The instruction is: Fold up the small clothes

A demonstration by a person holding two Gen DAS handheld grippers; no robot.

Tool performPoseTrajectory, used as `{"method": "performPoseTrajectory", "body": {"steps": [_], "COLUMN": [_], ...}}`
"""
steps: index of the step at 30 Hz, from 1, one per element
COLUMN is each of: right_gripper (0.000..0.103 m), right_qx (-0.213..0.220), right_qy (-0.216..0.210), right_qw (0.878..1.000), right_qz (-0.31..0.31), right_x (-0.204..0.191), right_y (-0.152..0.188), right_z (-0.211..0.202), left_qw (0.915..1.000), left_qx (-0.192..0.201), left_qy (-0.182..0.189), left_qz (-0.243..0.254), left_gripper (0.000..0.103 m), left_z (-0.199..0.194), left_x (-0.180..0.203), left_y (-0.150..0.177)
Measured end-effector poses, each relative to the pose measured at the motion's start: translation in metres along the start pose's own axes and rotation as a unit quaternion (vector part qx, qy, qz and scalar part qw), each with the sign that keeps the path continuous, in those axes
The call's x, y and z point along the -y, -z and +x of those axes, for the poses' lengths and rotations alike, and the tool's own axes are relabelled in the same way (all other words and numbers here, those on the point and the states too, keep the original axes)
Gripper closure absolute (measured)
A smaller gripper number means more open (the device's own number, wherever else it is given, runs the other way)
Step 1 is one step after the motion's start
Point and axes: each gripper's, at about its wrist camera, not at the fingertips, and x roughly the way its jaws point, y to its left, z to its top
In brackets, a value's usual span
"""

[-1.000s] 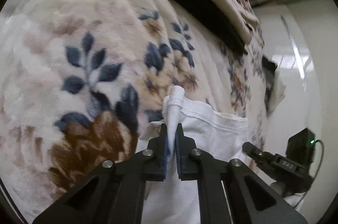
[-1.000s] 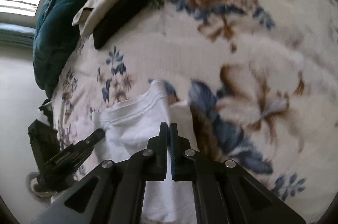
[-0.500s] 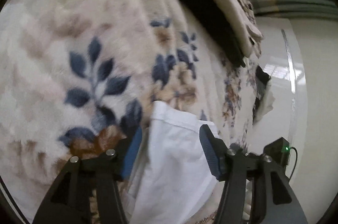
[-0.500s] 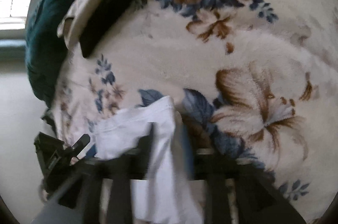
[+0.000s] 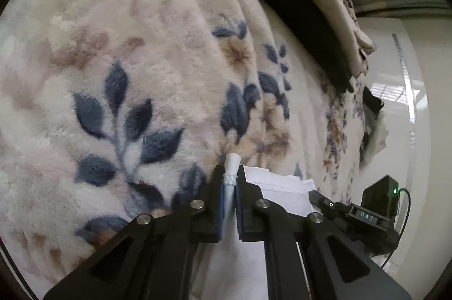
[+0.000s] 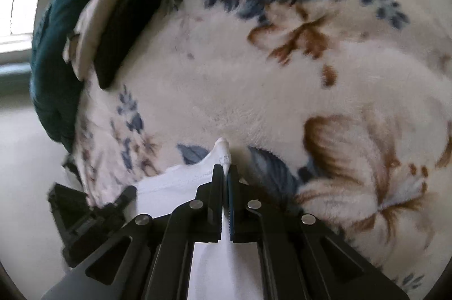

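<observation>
1. White garment lies on the floral fleece blanket, near its edge, with a bunched corner pinched at each end.
2. Left gripper: jaws clamped on one rolled corner, which sticks out past the tips.
3. Right gripper: jaws clamped on the other corner; a small peak of cloth protrudes.
4. Folded beige and black clothes sit well apart, at the far end of the blanket.
5. Dark teal cushion lies beside them.
</observation>
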Motion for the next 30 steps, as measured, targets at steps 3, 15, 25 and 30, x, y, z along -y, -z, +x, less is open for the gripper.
{"method": "performPoseTrajectory", "body": {"steps": [3, 15, 25, 30], "right_gripper": [0.088, 0.032, 0.081, 0.083], "right_qx": [-0.019, -0.141, -0.140, -0.121], "right_qy": [0.001, -0.112, -0.172, -0.170], "right_qw": [1.000, 0.983, 0.975, 0.976], "right_qz": [0.000, -0.026, -0.029, -0.060], "right_x": [-0.001, 0.049, 0.036, 0.009], "right_y": [0.000, 0.076, 0.088, 0.076], "right_z": [-0.002, 0.001, 0.021, -0.015], "left_qw": [0.9997, 0.9914, 0.9914, 0.9903], "left_qx": [-0.017, -0.083, -0.047, -0.024], "left_qy": [0.014, 0.100, 0.119, 0.137], "left_qz": [-0.014, -0.015, -0.027, -0.008], "left_gripper": [0.086, 0.039, 0.085, 0.086], "left_z": [-0.008, 0.004, -0.015, -0.042], "left_x": [-0.001, -0.026, -0.008, 0.026], "left_y": [-0.001, 0.094, 0.095, 0.072]}}
